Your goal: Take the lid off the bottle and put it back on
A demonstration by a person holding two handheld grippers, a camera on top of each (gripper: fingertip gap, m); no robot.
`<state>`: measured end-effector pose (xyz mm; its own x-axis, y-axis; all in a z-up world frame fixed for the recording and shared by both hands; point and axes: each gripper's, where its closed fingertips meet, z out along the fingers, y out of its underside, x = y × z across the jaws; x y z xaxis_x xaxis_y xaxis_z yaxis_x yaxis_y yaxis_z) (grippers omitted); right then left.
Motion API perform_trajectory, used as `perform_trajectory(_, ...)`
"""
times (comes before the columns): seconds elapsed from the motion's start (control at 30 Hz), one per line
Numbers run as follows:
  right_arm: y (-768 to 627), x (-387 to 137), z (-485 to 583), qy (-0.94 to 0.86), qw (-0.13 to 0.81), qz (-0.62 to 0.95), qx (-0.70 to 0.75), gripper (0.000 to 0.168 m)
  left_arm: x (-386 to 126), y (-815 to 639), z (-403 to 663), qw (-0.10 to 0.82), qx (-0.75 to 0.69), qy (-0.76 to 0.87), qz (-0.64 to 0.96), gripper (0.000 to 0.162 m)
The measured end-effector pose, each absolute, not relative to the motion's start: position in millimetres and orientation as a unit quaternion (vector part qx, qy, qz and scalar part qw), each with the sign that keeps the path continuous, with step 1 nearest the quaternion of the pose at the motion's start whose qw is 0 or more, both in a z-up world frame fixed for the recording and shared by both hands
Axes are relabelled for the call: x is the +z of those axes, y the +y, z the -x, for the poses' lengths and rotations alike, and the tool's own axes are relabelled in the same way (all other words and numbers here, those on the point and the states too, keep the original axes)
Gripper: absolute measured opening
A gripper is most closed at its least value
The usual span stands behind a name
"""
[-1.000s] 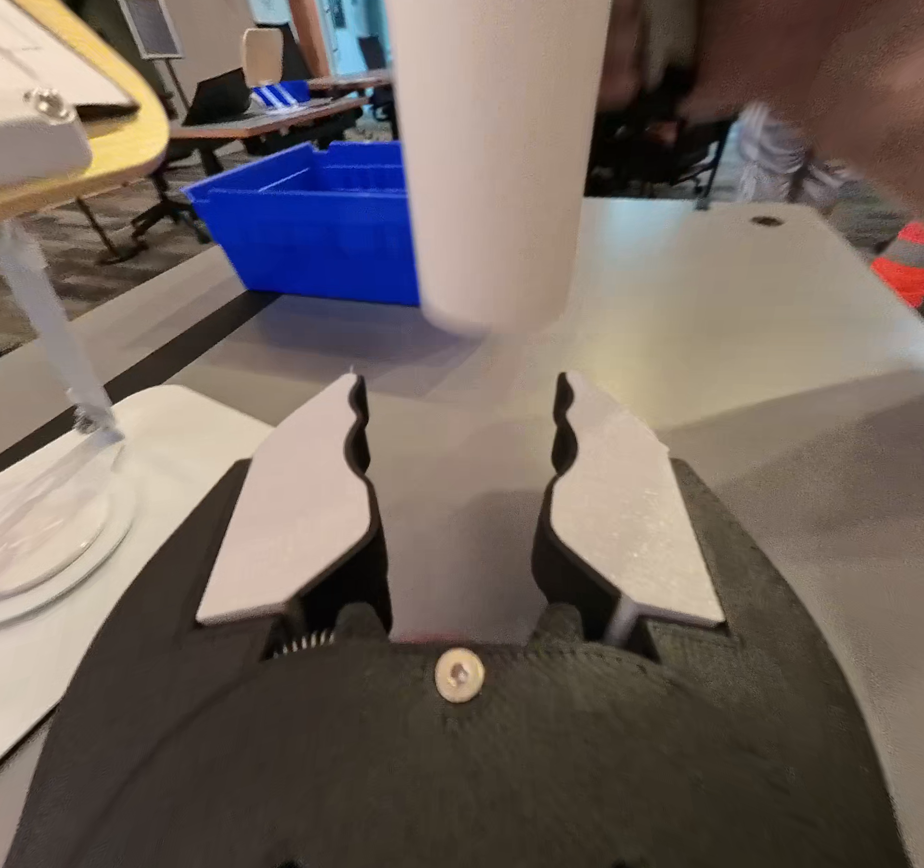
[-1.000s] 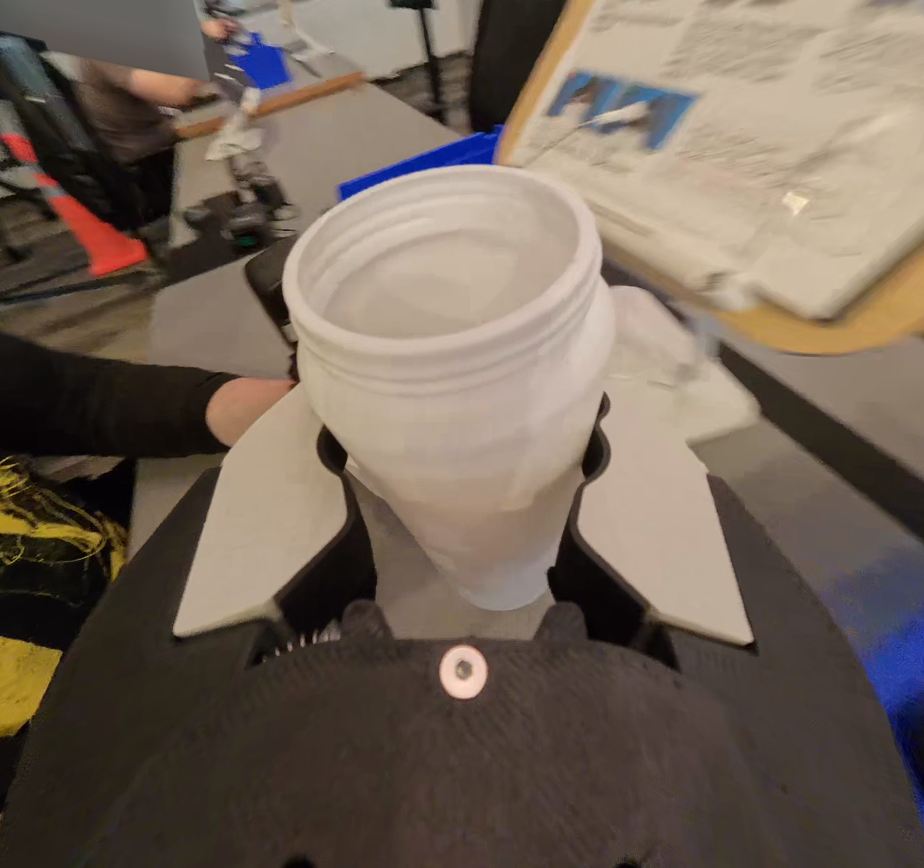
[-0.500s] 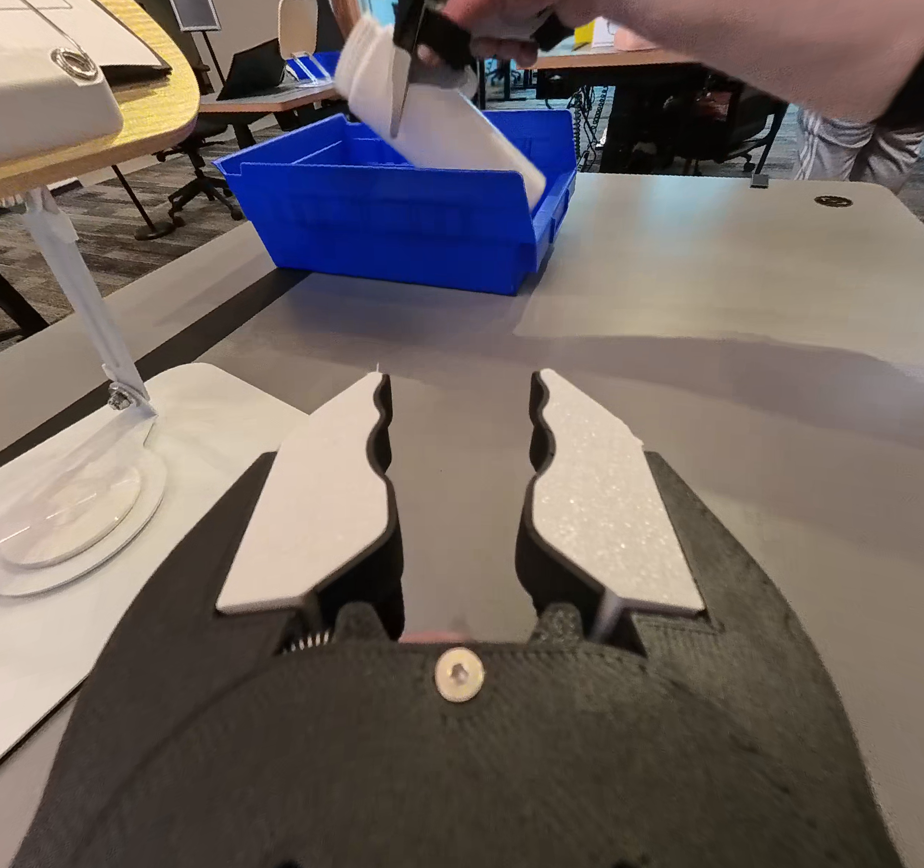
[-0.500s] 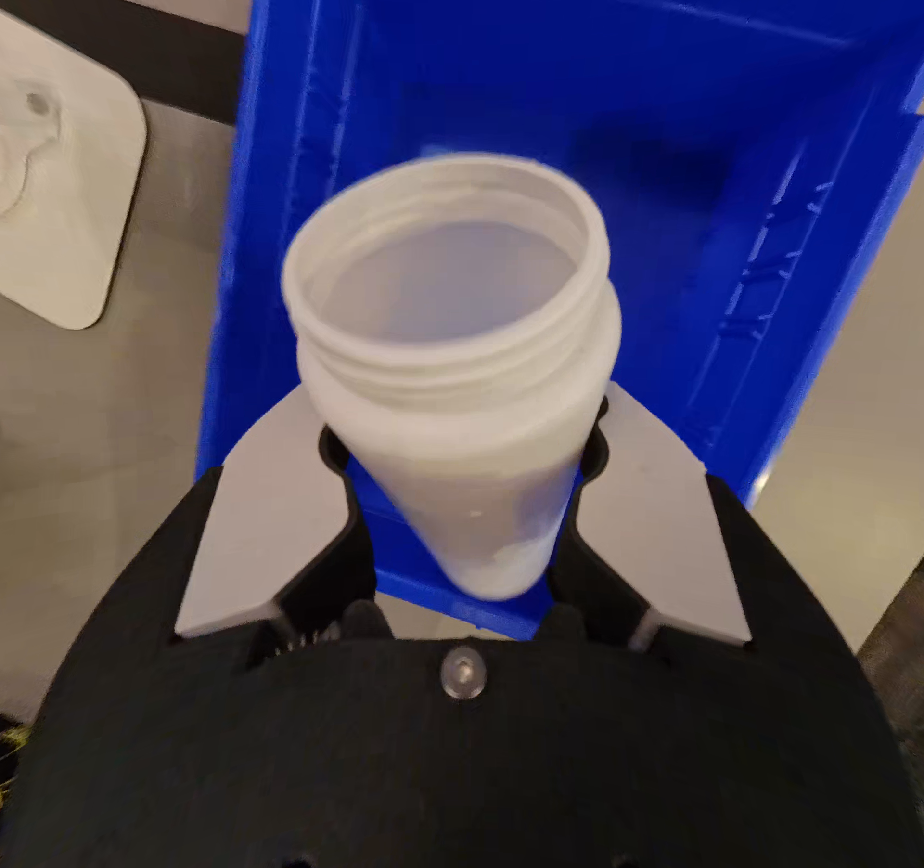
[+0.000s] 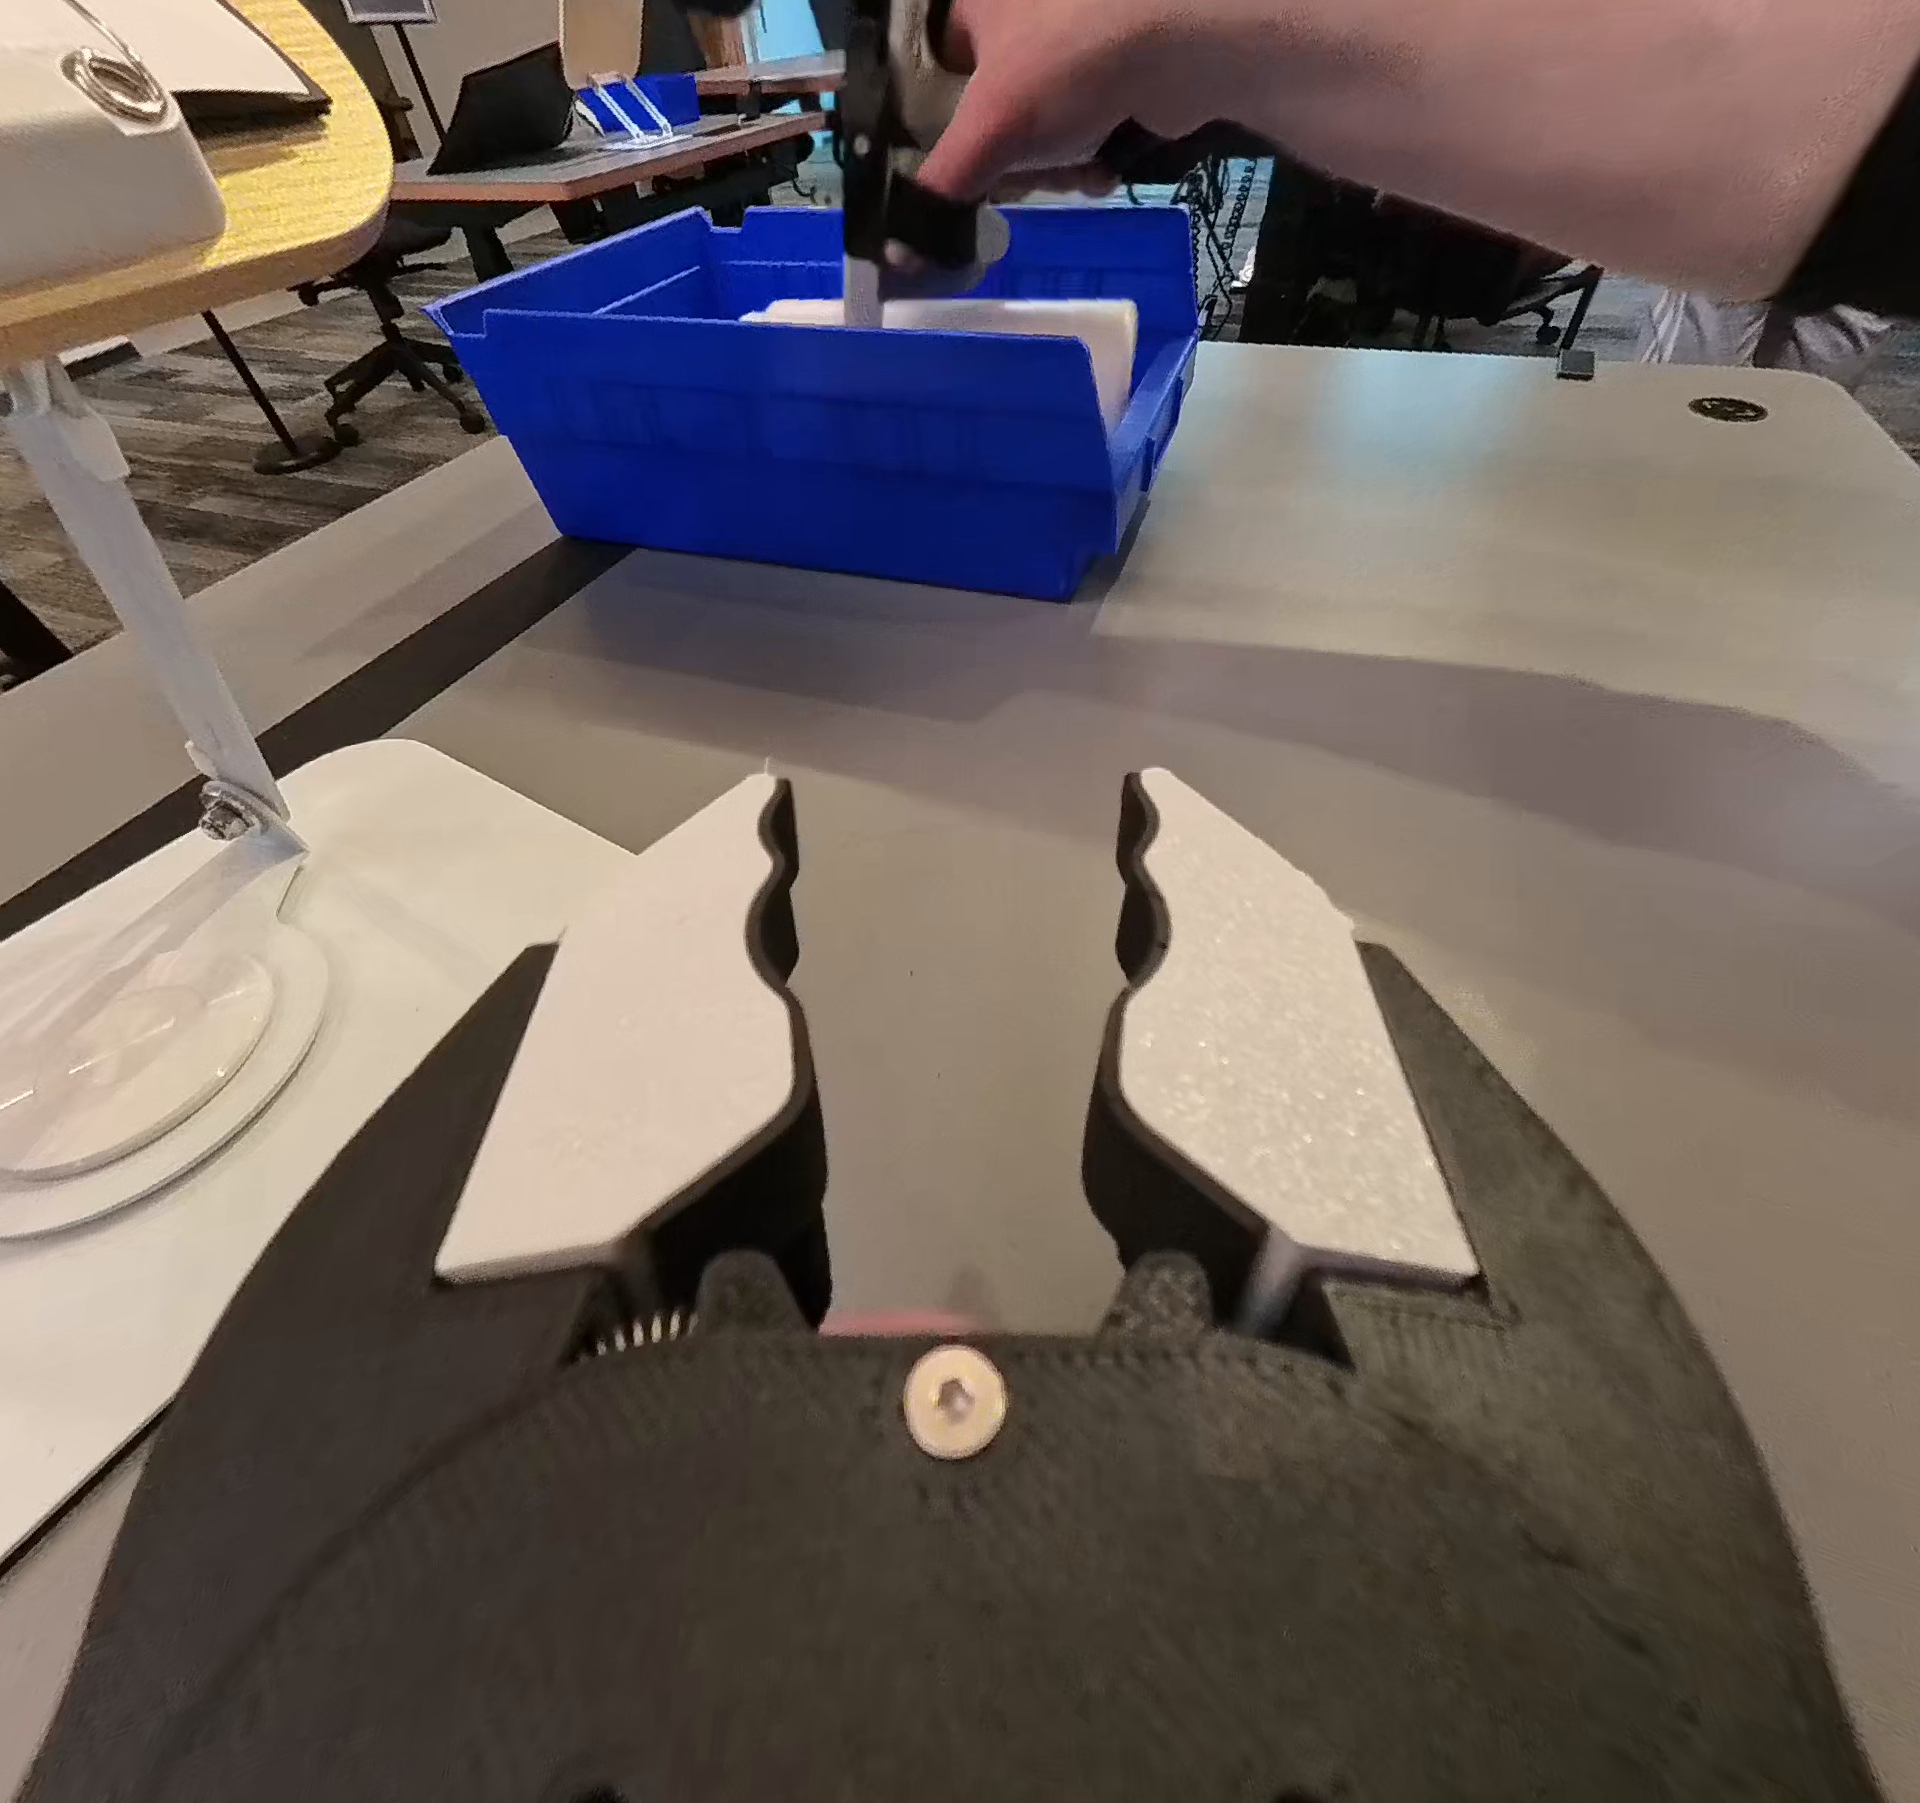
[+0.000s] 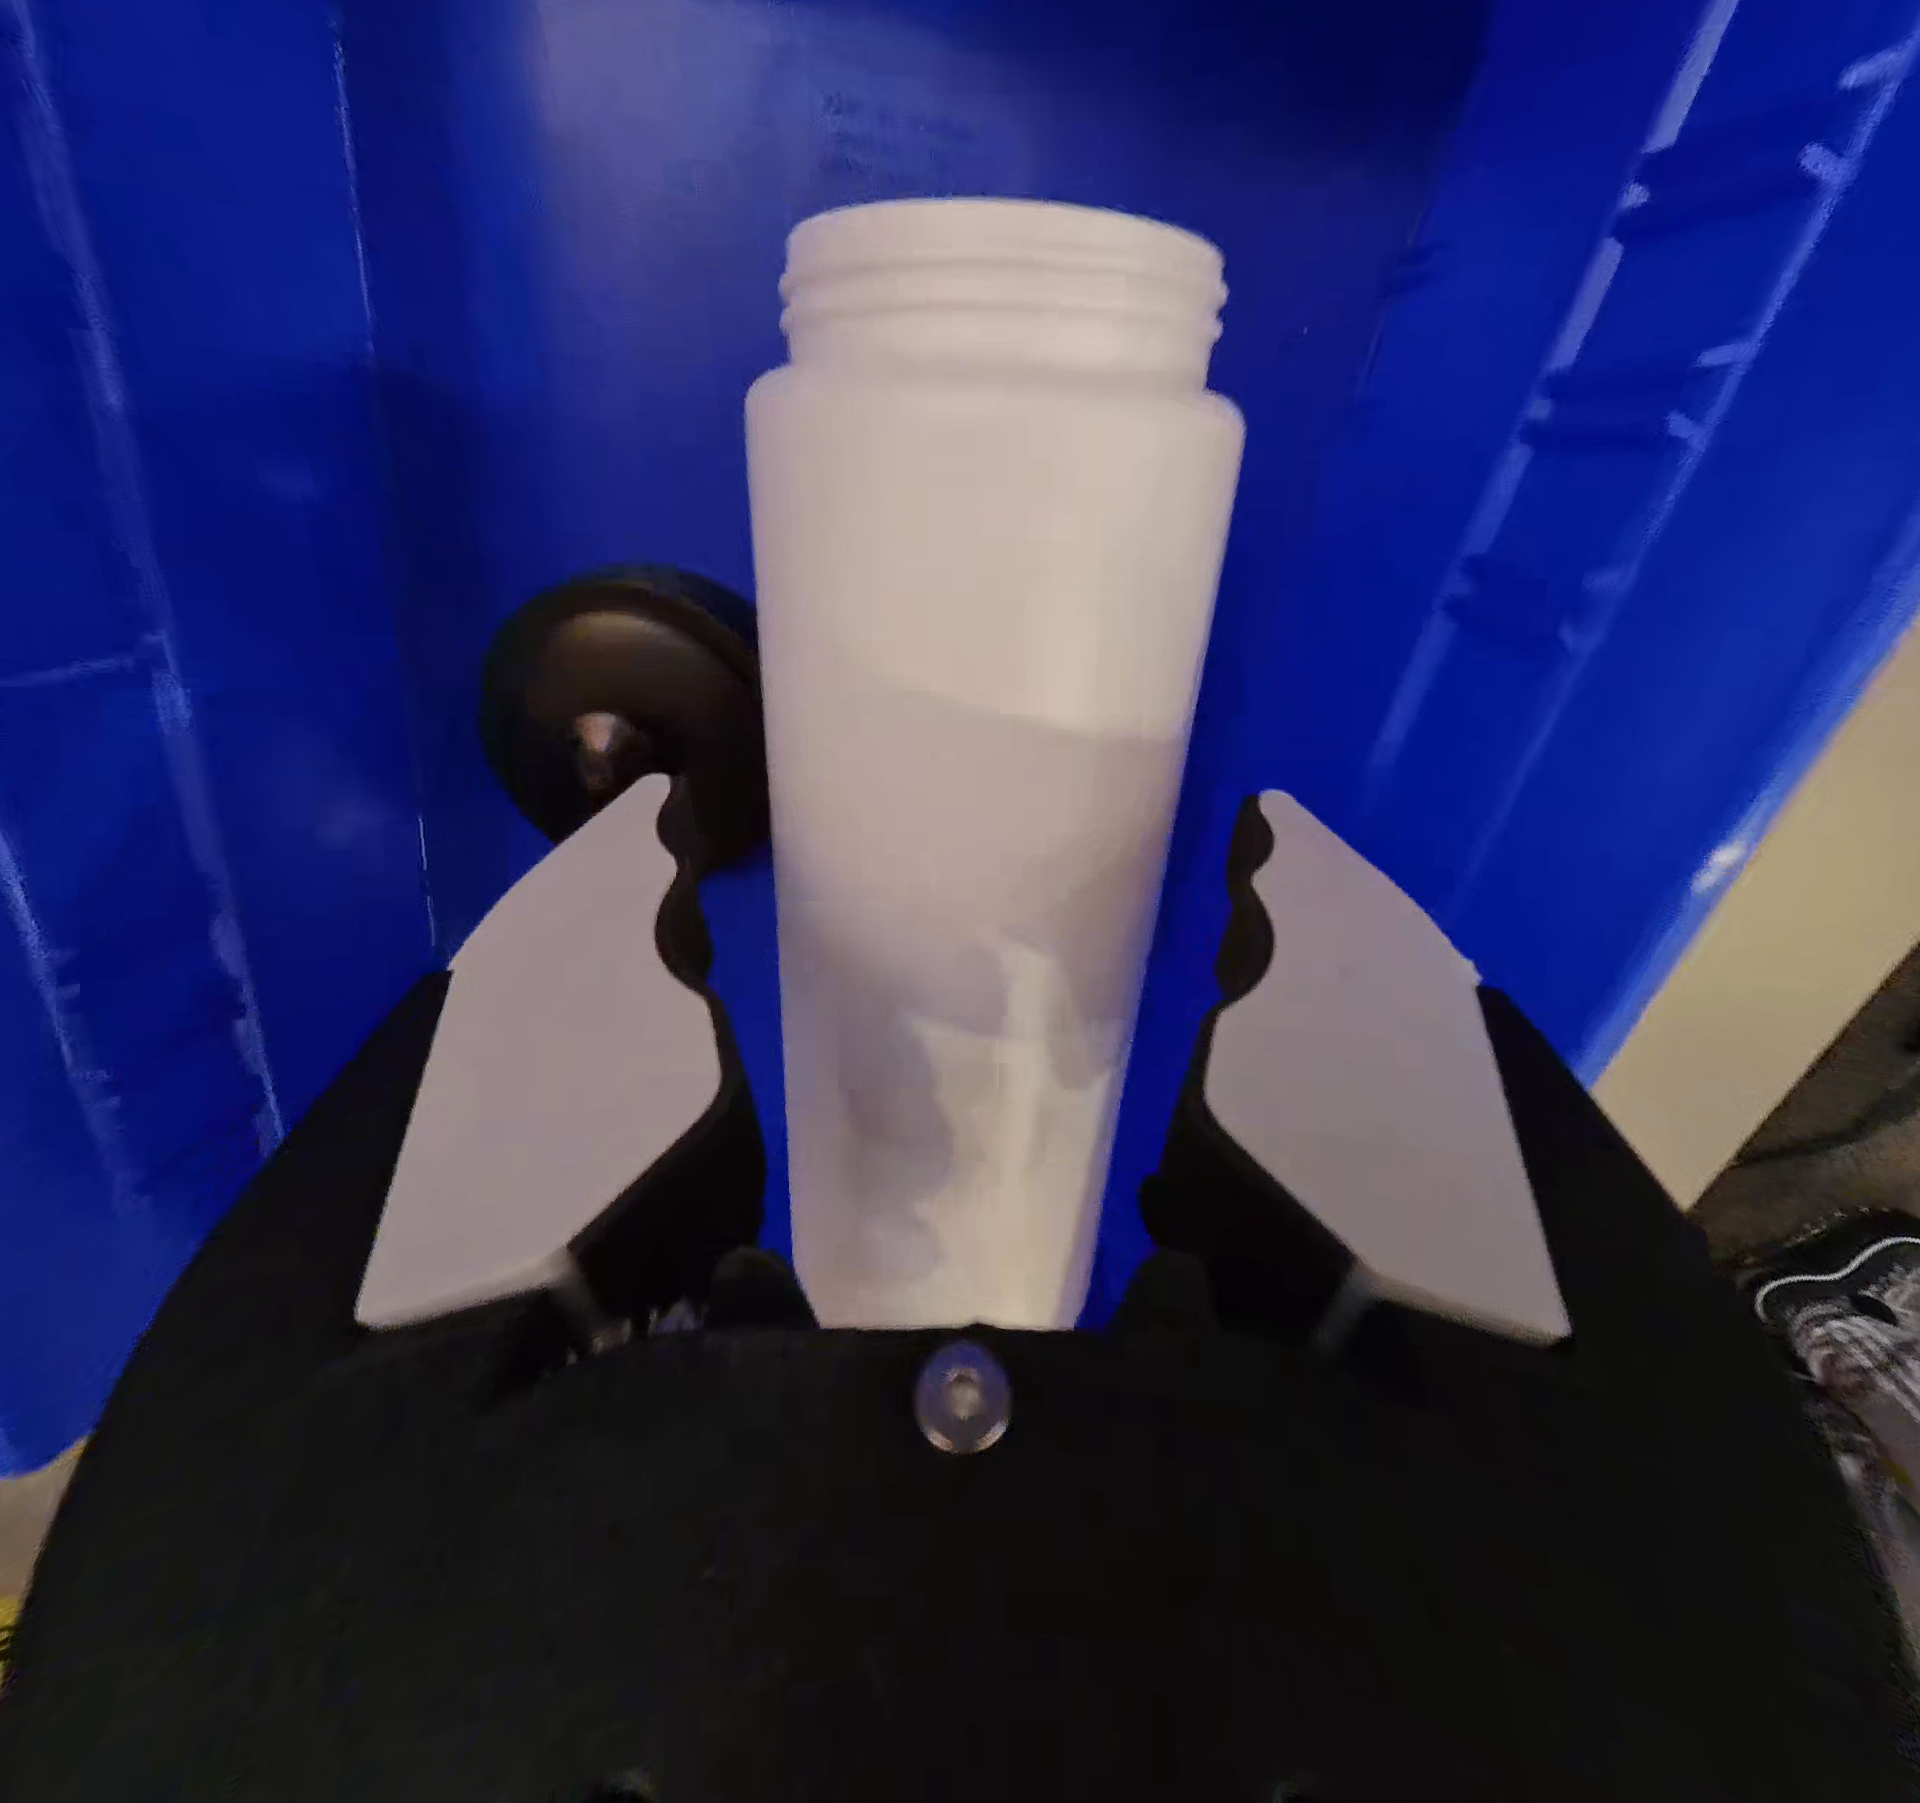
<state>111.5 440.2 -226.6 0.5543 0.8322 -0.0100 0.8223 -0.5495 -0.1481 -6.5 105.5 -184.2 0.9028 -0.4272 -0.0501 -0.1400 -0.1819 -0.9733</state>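
The white bottle point(image 6: 987, 714) has no lid on its threaded neck and lies on the floor of the blue bin point(image 6: 260, 403). My right gripper point(image 6: 961, 808) is open, its fingers either side of the bottle with a gap on each side. A black round lid point(image 6: 613, 673) lies in the bin, touching the bottle's left side. In the left wrist view the bottle point(image 5: 1039, 314) shows over the bin's front wall point(image 5: 831, 465), with the right gripper point(image 5: 883, 267) and a person's hand point(image 5: 1143, 60) above it. My left gripper point(image 5: 951, 808) is open and empty over the grey table.
A white stand with a round clear base point(image 5: 135, 1057) sits on a white mat point(image 5: 436, 880) at the left. A wood-edged board point(image 5: 260, 153) overhangs at the upper left. The table has a grommet hole point(image 5: 1725, 408) at the far right.
My right gripper carried the bottle down into the blue bin, laid it flat and opened off it. My left gripper stayed in place and open.
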Motion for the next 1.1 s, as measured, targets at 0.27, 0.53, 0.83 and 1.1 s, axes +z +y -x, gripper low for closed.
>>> perform_trajectory(0.27,357.6,-158.0,-112.7,-0.521,0.243,0.808,0.128,0.095,-186.2,107.6,7.8,0.608,-0.108,0.183,0.765,0.067)
perform_trajectory(0.53,213.8,-155.7,-100.3,-0.578,0.305,0.715,0.251,0.086,-186.7,104.3,11.0,0.608,-0.089,0.183,0.767,0.069)
perform_trajectory(0.83,109.6,-233.2,-50.1,-0.666,0.225,0.659,0.266,0.112,-207.0,72.7,33.7,0.556,-0.017,0.155,0.816,0.088)
perform_trajectory(1.1,99.4,-267.9,-29.3,-0.690,0.200,0.648,0.254,0.119,-237.9,28.0,75.1,0.465,0.043,0.082,0.881,0.097)
